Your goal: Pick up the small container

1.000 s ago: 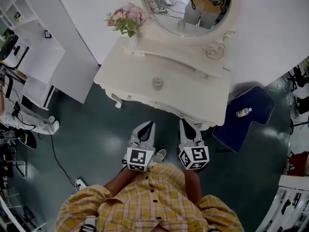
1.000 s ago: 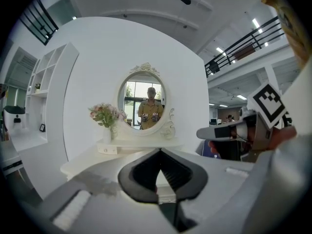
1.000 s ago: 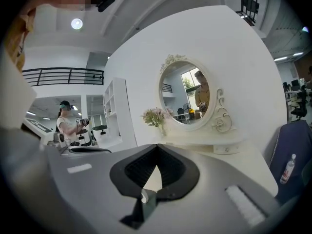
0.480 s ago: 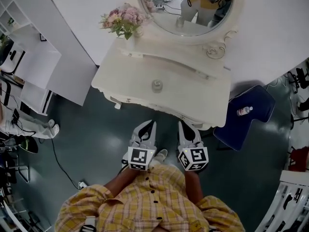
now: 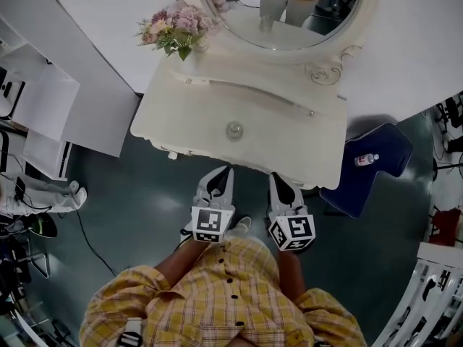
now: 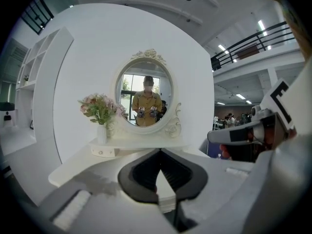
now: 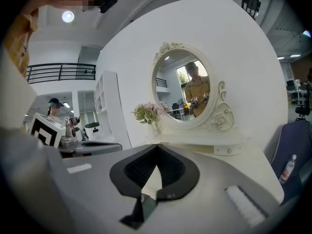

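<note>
Head view, looking steeply down. The small container (image 5: 234, 129), a rounded clear piece, stands alone on the top of the white dressing table (image 5: 184, 114), near the table's front edge and well apart from both grippers. From the grippers it lies toward 12 o'clock.

The left gripper (image 5: 226, 170) and the right gripper (image 5: 277, 178) hang side by side over the dark floor, just short of the table's front edge, each pointing toward 12 o'clock. Their marker cubes sit close against the person's yellow plaid shirt (image 5: 231, 302).

At the table's 10 o'clock corner is a bunch of pink flowers (image 5: 172, 29). At 12 o'clock an oval mirror (image 5: 282, 13) reflects the person.

From the right gripper, toward 2 o'clock, stands a blue chair (image 5: 380, 144) with a small bottle (image 5: 366, 160) lying on its seat.

Left gripper view: the two dark jaws meet at their tips, with nothing between them; table, flowers and mirror lie ahead.

Right gripper view: the jaws likewise close tip to tip on nothing; the bottle appears at 4 o'clock in this view.
</note>
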